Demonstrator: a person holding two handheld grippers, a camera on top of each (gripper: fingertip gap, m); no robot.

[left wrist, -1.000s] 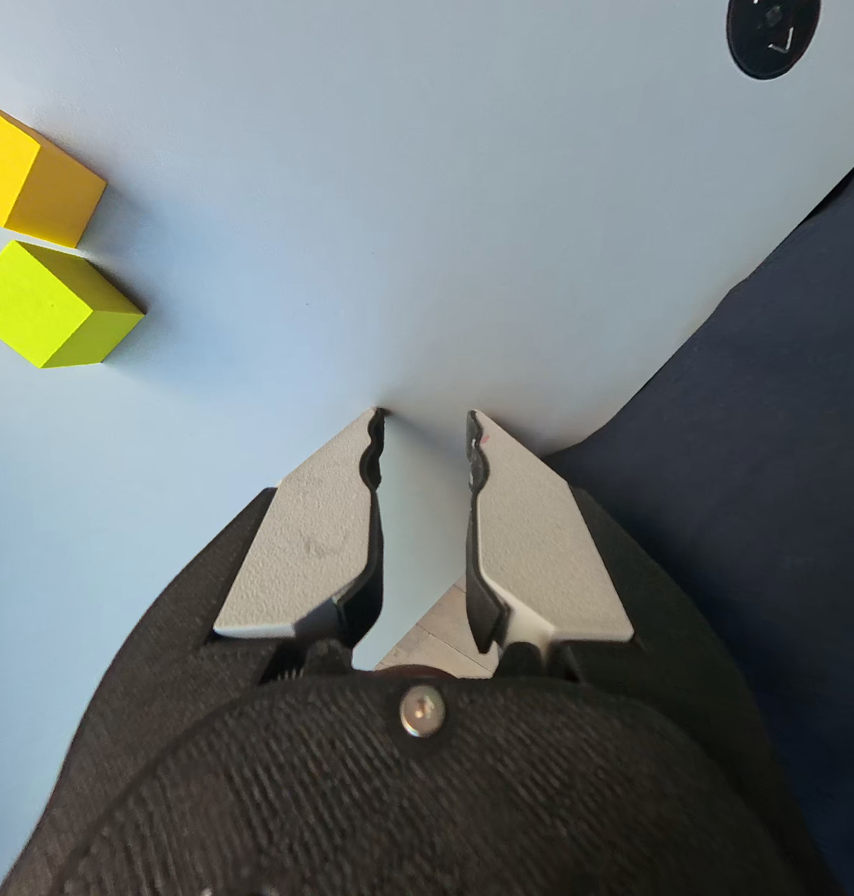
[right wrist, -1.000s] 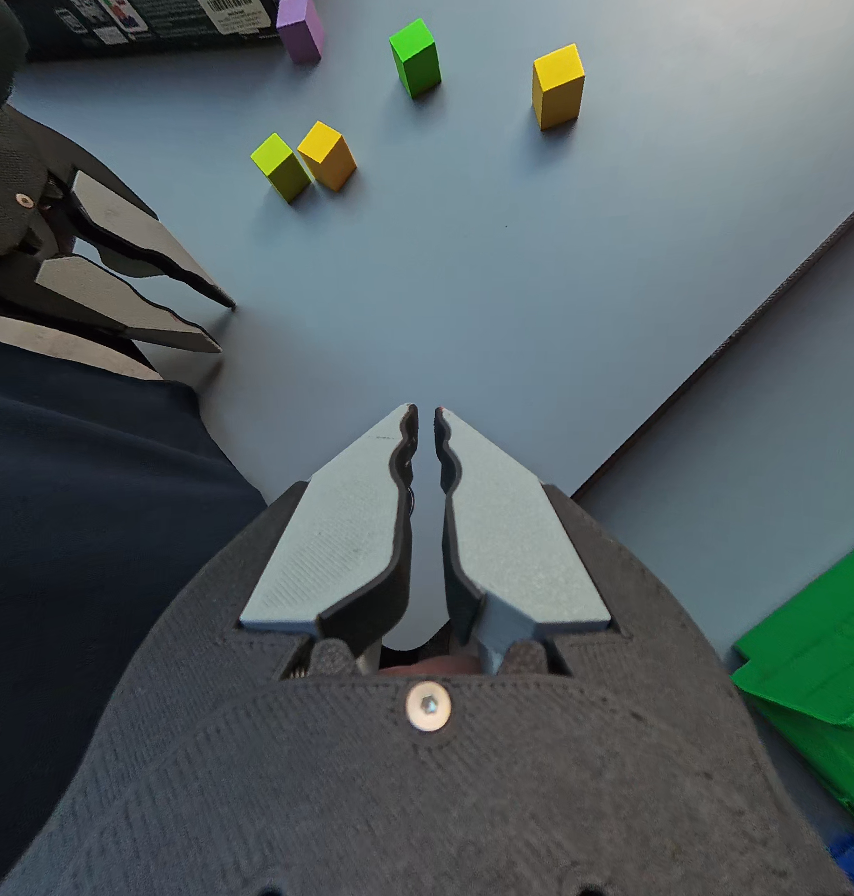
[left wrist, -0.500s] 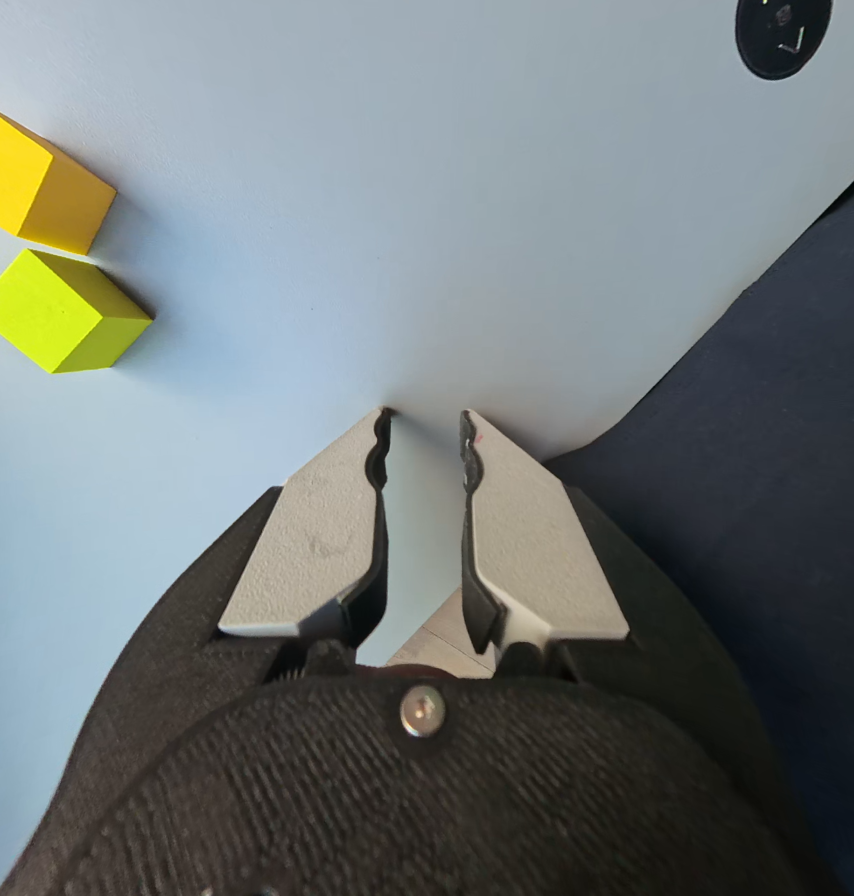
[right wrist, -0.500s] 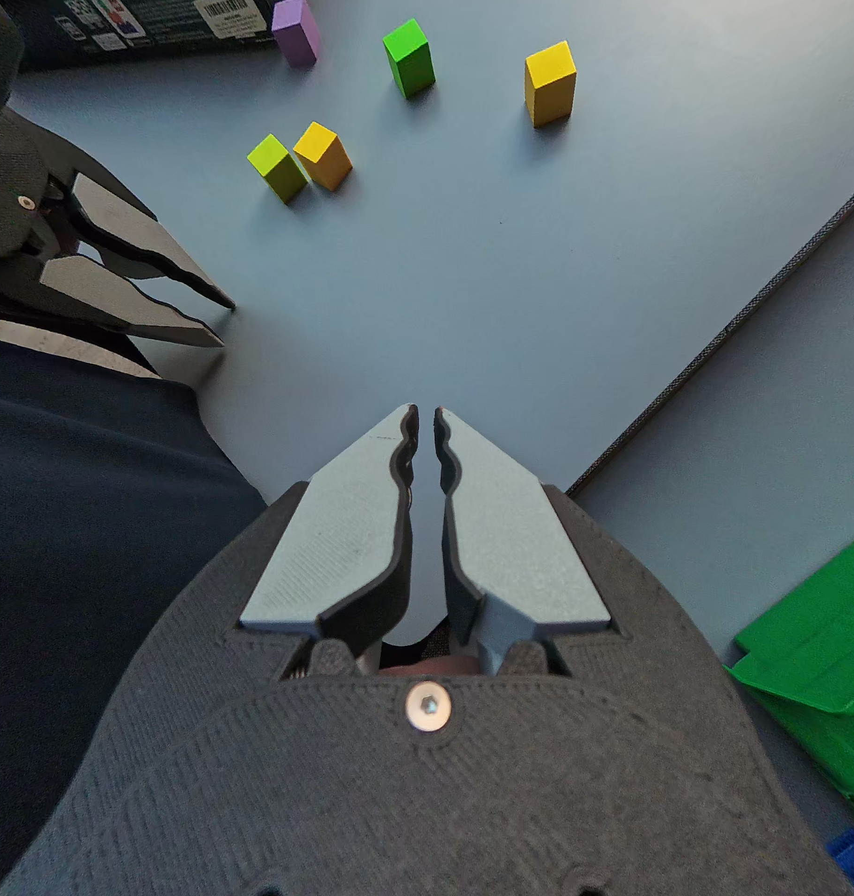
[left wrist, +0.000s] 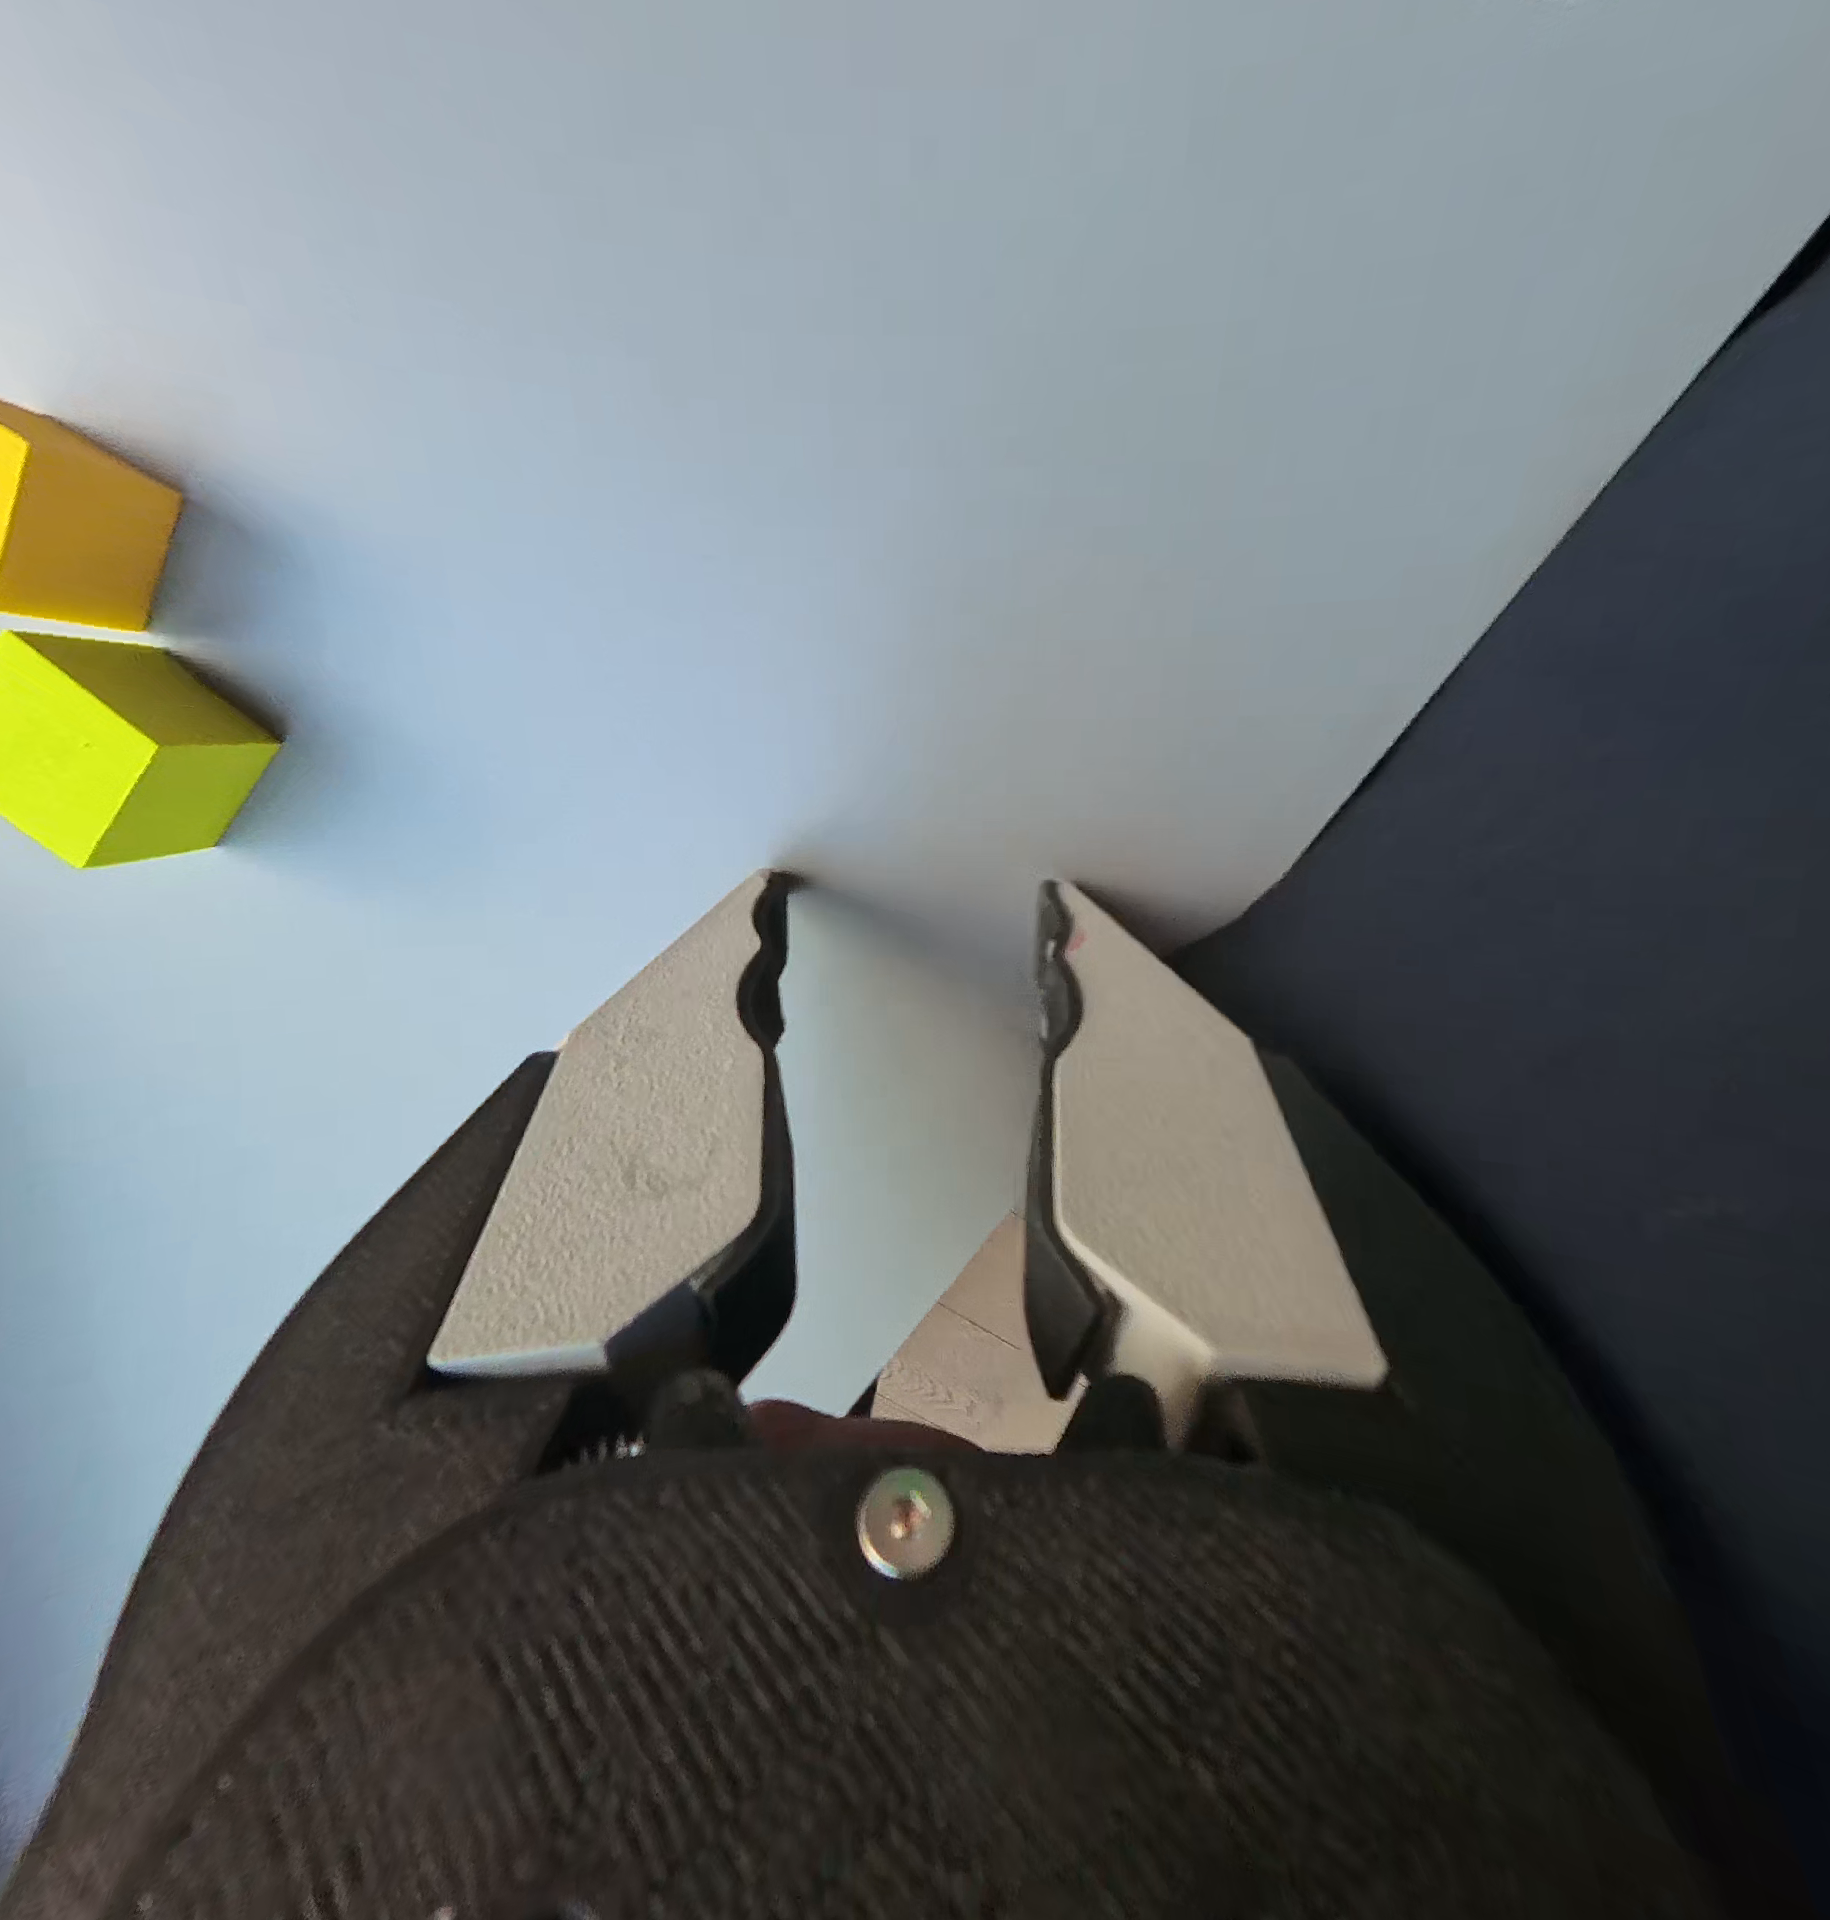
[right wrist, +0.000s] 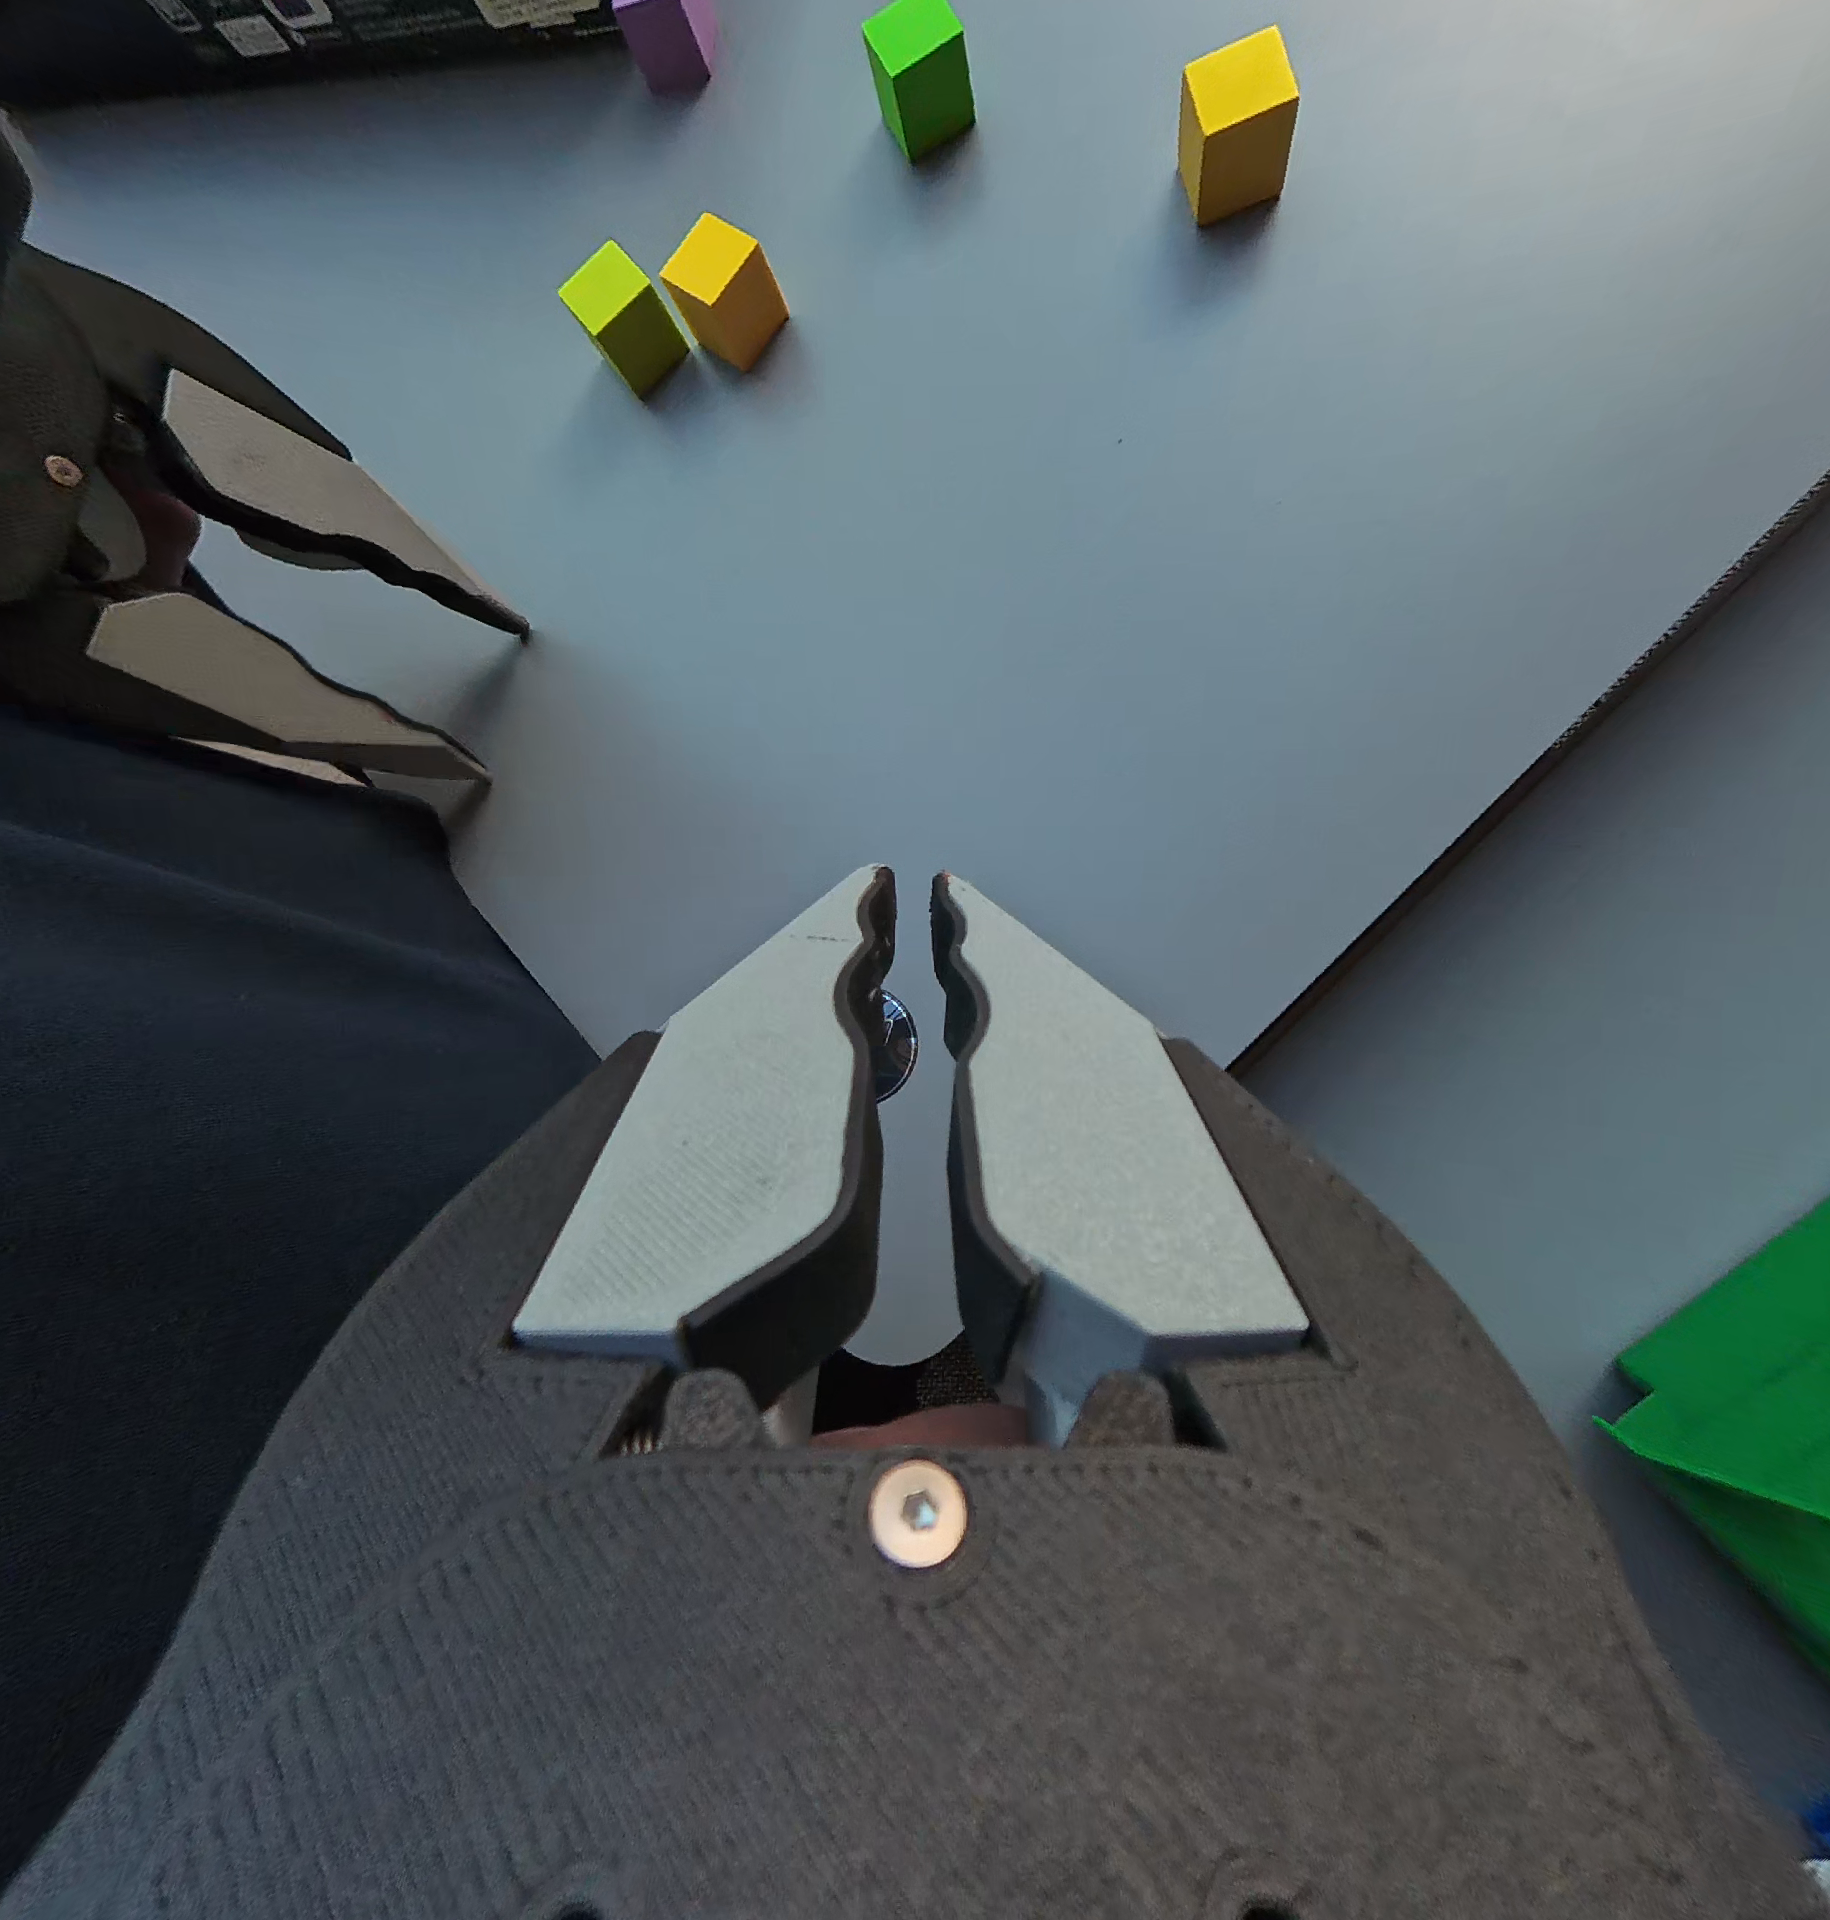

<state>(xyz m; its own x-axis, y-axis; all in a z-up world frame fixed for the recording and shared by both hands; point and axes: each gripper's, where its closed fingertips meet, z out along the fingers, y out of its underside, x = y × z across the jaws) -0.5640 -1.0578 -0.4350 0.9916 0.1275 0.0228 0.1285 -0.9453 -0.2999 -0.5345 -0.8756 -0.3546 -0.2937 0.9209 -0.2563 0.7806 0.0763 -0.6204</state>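
My left gripper [left wrist: 911, 883] is open and empty, its tips low over the pale blue table [left wrist: 890, 416] near the front edge. It also shows at the left of the right wrist view [right wrist: 500, 701], with its jaws spread. A lime block [left wrist: 111, 748] and a yellow block [left wrist: 49, 520] stand side by side to its left. My right gripper [right wrist: 913, 878] is shut, with only a thin slit between the pads and nothing in it. It hovers over the table near the front edge. A small black disc [right wrist: 895, 1044] lies on the table below its fingers.
Farther back stand the lime block [right wrist: 625, 317], the yellow block [right wrist: 726, 291], a green block [right wrist: 919, 78], another yellow block [right wrist: 1238, 125] and a purple block [right wrist: 670, 42]. A dark box [right wrist: 319, 31] lies at the back left. Dark navy clothing [right wrist: 163, 1039] fills the left. A green object [right wrist: 1784, 1455] is at the right. Left tips to right tips: about 20 centimetres. The left gripper is farther from the small black disc [right wrist: 895, 1044], some 15 centimetres, than the right, some 9 centimetres. My left gripper is the nearer one to the lime block [left wrist: 111, 748]: about 10 centimetres, against 25 centimetres. The right camera catches it too, in the right wrist view [right wrist: 600, 318].
My left gripper's jaws narrowed a little, then opened wider on nothing. It shifted, and the black disc left its view. The right gripper stayed shut and drifted slightly; the disc now shows beneath it.
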